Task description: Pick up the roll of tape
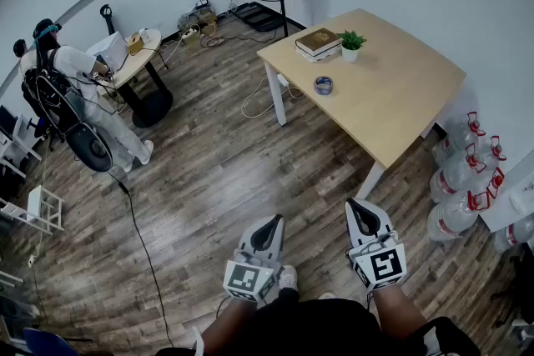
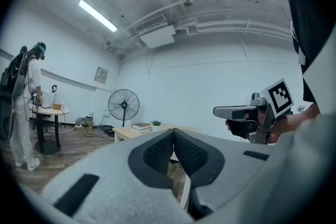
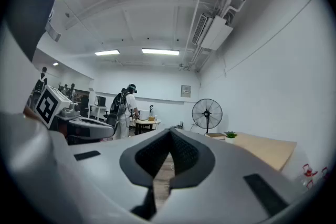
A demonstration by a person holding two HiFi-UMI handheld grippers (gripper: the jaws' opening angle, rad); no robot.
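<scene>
The pick-up does not seem to have started yet. The roll of tape (image 1: 324,85) lies flat on the wooden desk (image 1: 400,104), near its left edge. It sits a little in front of the book (image 1: 317,42) and the small potted plant (image 1: 351,44), and it is well apart from both grippers.

The next move is probably to walk up to the desk and bring one gripper to the tape. Its jaws would need to open wide enough to go around the roll.

The left gripper (image 1: 268,224) is closed tight, with its two pads pressed together and nothing between them. The right gripper (image 1: 360,208) is closed the same way and is empty too. Both are held over the wood floor (image 1: 209,179), pointing toward the desk.
</scene>
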